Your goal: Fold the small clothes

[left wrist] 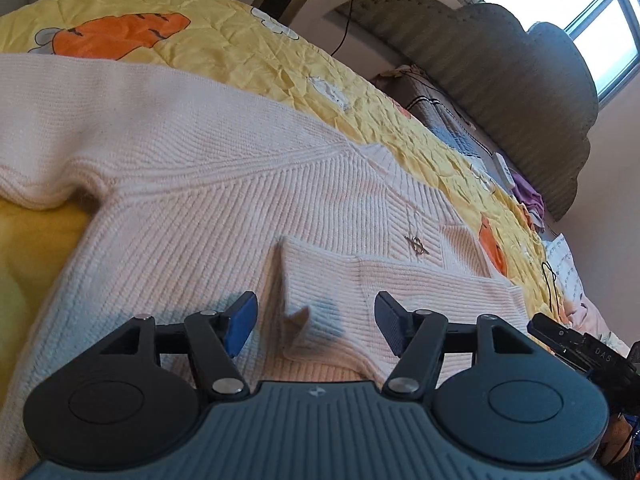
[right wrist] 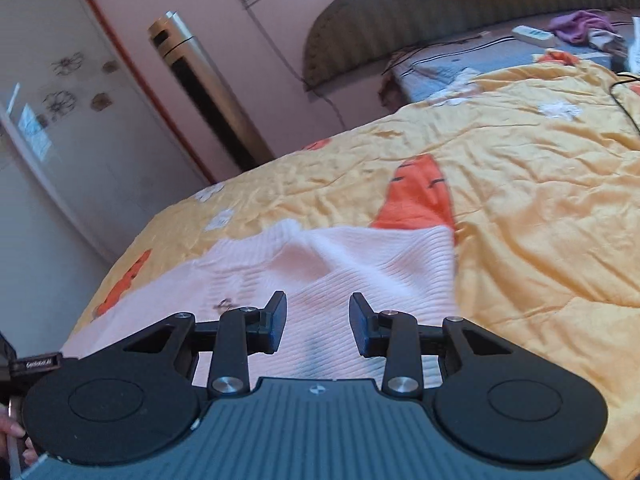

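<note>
A pale pink ribbed knit sweater [left wrist: 192,184] lies spread on a yellow quilt [left wrist: 240,40] with orange carrot prints. A folded sleeve or flap [left wrist: 360,280] lies across its body, near a small metal emblem [left wrist: 416,245]. My left gripper [left wrist: 316,322] is open and empty just above that flap. In the right wrist view the same sweater [right wrist: 340,264] lies rumpled on the quilt [right wrist: 520,220]. My right gripper [right wrist: 318,326] is open and empty above the sweater's near part. The right gripper's body shows at the right edge of the left wrist view [left wrist: 580,352].
A grey-green padded headboard [left wrist: 520,80] stands at the bed's far end, with a grey blanket [left wrist: 448,120], purple cloth [right wrist: 580,26], a white power strip [right wrist: 534,35] and black cables [right wrist: 624,96]. A tower fan [right wrist: 208,96] and wardrobe [right wrist: 60,120] stand beside the bed.
</note>
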Available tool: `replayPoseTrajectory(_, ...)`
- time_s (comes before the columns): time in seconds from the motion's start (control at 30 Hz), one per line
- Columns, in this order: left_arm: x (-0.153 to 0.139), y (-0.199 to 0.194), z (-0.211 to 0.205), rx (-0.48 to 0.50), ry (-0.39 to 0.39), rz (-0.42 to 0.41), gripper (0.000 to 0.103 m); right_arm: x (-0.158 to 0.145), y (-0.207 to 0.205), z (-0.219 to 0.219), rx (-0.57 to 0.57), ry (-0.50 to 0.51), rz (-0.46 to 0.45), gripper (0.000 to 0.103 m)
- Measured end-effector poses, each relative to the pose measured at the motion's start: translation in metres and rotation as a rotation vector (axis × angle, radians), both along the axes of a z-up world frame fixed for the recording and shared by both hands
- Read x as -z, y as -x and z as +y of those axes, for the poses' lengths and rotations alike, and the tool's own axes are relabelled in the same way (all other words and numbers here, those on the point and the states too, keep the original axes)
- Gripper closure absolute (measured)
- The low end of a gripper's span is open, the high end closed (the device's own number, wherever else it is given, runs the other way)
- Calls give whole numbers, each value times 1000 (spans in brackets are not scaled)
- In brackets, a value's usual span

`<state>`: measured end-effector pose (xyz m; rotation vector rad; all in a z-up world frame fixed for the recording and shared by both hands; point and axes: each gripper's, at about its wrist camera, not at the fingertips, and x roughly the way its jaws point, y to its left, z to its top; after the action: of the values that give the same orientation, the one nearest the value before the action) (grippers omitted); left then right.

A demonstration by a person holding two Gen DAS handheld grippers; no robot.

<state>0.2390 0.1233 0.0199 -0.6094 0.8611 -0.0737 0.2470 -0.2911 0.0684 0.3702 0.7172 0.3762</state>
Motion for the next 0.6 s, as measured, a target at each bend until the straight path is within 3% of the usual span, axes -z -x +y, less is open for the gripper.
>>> replayPoseTrajectory(0.07, 2, -3, -9, 5, -18, -5, 41, 3, 0, 25, -53, 76, 2, 66)
replayPoseTrajectory(0.1, 2, -3, -14, 3, -43, -10, 53, 6, -1, 36, -66, 140, -7, 66)
replayPoseTrajectory(0.13, 3, -4, -19, 9, -75, 1, 78, 11, -1, 46, -78, 204, -14, 66)
replayPoseTrajectory(0.23, 3, -6, -21, 22, -118, 20, 93, 32, 1, 63, -82, 355, 0, 64)
replayPoseTrajectory(0.37, -14, -3, -19, 44, -183, -25, 96, 43, 16, 53, -67, 319, -69, 64)
replayPoseTrajectory(0.47, 5, -8, -22, 51, -193, 29, 96, 49, 23, 50, -64, 307, -116, 63)
replayPoseTrajectory(0.6, 6, 1, -23, 26, -179, -23, 93, 50, 26, 52, -62, 324, -137, 62)
